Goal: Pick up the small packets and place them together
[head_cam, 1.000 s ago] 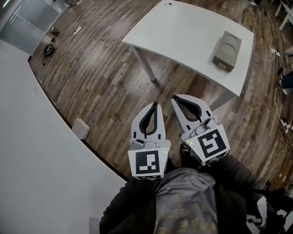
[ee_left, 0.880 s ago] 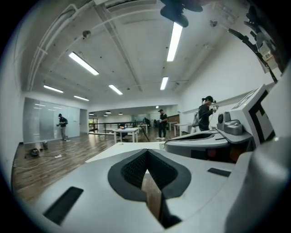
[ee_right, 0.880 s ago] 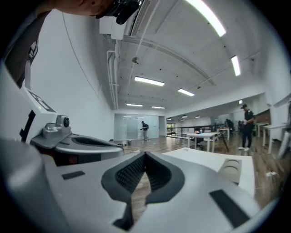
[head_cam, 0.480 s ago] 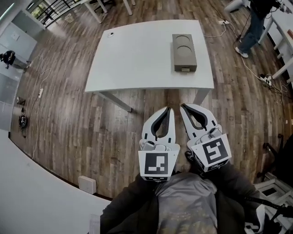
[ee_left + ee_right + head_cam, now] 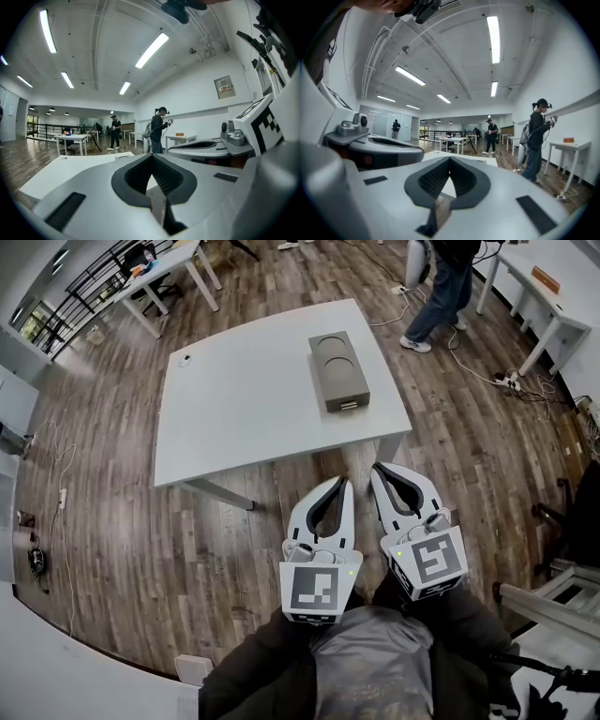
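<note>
Head view showed me the white table (image 5: 244, 399) down in front, with both tools held short of its near edge, over the wood floor (image 5: 122, 521). The left gripper (image 5: 343, 486) and the right gripper (image 5: 379, 470) sat close side by side, both aimed at the table. In each gripper's own view the two fingers were pressed together at the tips with nothing between them, so both were empty. I looked for the small packets and could not find any. The table top held only a grey box (image 5: 337, 371) with two round dents, lying toward the table's far right side, and a tiny round thing (image 5: 186, 359) near its far left corner. The packets might have been inside that box, but I could not tell. I thought the job had not really begun. Here is what worried me. If I reached onto the table with the fingers shut like that, they would only poke and shove things, and the box could slide toward the table's far edge. So the fingers needed to open first. If I came in too low, the tips could knock the table's near edge. A person (image 5: 441, 287) stood past the table's far right corner, with cables (image 5: 506, 381) on the floor there, so a long reach or a step that way could bump into them.
</note>
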`<state>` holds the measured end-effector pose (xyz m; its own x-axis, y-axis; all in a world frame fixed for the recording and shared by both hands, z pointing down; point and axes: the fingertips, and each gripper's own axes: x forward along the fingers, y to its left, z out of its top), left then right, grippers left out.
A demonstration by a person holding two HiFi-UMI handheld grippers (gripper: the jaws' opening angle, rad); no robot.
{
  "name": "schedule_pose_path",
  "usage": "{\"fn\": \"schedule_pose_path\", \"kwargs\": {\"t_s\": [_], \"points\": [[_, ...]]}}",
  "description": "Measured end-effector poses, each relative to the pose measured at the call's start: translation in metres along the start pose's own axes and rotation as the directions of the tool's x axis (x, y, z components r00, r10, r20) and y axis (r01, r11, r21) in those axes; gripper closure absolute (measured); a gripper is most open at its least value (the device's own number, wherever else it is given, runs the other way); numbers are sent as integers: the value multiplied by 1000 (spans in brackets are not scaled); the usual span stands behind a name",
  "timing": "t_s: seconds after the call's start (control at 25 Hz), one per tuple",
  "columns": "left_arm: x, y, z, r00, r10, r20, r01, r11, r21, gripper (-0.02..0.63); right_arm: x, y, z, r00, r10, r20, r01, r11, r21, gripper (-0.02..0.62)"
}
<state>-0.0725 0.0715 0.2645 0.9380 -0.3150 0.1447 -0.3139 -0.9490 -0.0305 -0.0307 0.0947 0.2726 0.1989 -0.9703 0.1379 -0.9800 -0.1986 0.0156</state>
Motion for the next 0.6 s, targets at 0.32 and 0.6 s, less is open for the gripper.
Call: {"fn": "schedule_pose_path", "kwargs": {"t_s": [0.32, 0.6], "points": [[16, 14, -15, 999, -20, -37, 20, 1000, -8, 606, 20, -21, 0, 998, -63, 1, 63, 998, 13, 591], [57, 62, -9, 997, 36, -61, -34, 999, 33, 605, 88, -45, 7, 999, -47, 26, 46, 998, 30, 591]]}}
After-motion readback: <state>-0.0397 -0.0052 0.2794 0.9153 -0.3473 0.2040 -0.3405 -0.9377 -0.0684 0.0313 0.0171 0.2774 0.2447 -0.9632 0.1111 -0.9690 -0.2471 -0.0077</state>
